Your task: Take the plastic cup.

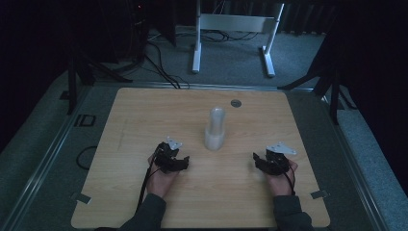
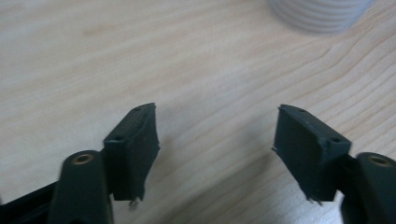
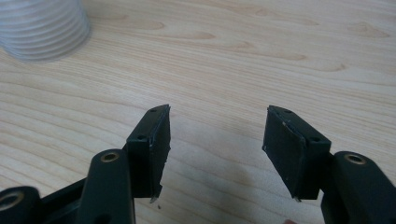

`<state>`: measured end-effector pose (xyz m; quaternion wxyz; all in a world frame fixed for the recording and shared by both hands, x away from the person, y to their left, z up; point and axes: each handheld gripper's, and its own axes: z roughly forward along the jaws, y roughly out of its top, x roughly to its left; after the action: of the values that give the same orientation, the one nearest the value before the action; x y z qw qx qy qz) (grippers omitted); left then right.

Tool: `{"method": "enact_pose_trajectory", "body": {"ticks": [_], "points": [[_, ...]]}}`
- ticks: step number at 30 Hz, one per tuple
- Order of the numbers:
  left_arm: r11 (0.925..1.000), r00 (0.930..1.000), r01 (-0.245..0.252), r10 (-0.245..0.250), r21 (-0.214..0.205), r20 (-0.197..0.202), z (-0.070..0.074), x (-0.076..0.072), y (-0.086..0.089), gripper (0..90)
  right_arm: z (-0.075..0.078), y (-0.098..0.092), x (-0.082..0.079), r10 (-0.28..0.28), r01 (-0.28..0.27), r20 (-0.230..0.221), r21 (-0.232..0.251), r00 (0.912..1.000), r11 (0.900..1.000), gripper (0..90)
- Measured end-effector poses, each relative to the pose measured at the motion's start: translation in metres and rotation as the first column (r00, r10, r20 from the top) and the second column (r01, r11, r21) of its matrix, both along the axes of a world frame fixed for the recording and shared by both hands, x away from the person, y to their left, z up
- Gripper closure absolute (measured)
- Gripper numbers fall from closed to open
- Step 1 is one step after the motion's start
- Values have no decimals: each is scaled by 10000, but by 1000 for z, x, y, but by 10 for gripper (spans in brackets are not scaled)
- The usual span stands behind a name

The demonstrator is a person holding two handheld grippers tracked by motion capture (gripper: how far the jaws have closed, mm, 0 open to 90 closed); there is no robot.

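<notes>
Black rubber pads (image 2: 133, 149), left gripper (image 2: 215, 140): set apart, bare wood between them, nothing held. Black pads (image 3: 154, 149), right gripper (image 3: 215, 140): likewise parted over bare wood, nothing held, though near the narrowest they seem to go.

Landmark: stack of translucent ribbed plastic cups (image 1: 215, 129), upright on the wooden table (image 1: 144, 110), roughly at its middle.

- Left gripper (image 1: 172, 160): near the stack, to its left and on the person's side, apart from it. In the left gripper view the stack's ribbed base (image 2: 320, 14) sits ahead and off to the right of the jaws.
- Right gripper (image 1: 270, 162): right of the stack, also on the person's side, somewhat farther off. In the right gripper view the base (image 3: 42, 28) sits ahead at upper left.
- Small round grey disc (image 1: 235, 103): beyond the stack, near the far edge.

Progress, as judged: not begun. Stack untouched and whole; both grippers rest low by the table. Left to do: the approach, the grip and all handling of the cups.
</notes>
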<state>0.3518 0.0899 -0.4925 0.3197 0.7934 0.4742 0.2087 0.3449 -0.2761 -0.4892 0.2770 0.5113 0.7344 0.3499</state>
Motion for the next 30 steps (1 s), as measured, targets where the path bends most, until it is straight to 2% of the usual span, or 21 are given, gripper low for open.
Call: {"method": "enact_pose_trajectory", "body": {"ticks": [4,5,8,10,11,13,16,18,20,25,26,27,30], "points": [[9994,9994,270,-275,217,208,4,1,-4,361,2,0,-1,73,-74,72,43,9999,10000,408],[9995,9994,297,-299,136,173,5,2,-4,400,2,1,-1,84,-85,88,45,9999,10000,408],[9994,9992,323,-320,-132,222,7,6,-2,410,4,2,-2,159,-160,124,34,9998,9999,408],[9994,9992,323,-320,-132,222,7,6,-2,420,4,3,-2,198,-198,139,-3,9997,9998,408],[9985,9982,364,-343,-418,502,11,6,-1,454,6,5,-3,273,-272,183,-27,9995,9996,407],[9978,9989,373,-358,-541,289,14,9,-1,470,8,7,-2,402,-401,219,-43,9990,9992,406],[9985,9985,311,-290,-451,466,16,10,-1,458,11,10,-2,539,-537,260,-104,9982,9985,405],[9972,9974,409,-371,-619,613,19,12,-1,446,13,15,-2,703,-699,292,-172,9971,9974,405],[9972,9972,428,-389,-610,633,20,13,-2,443,14,16,-1,743,-738,273,-179,9969,9971,403],[9963,9973,411,-363,-760,631,23,16,-1,439,18,21,0,917,-911,300,-204,9953,9956,386],[9941,9969,553,-496,-932,617,24,17,-1,439,19,23,1,959,-952,328,-221,9949,9952,386],[9941,9967,559,-500,-933,639,24,17,-3,439,21,25,1,1022,-1014,385,-215,9940,9946,386],[9903,9967,726,-679,-1186,436,27,19,-5,439,24,27,2,1123,-1111,457,-274,9926,9934,386]]}}
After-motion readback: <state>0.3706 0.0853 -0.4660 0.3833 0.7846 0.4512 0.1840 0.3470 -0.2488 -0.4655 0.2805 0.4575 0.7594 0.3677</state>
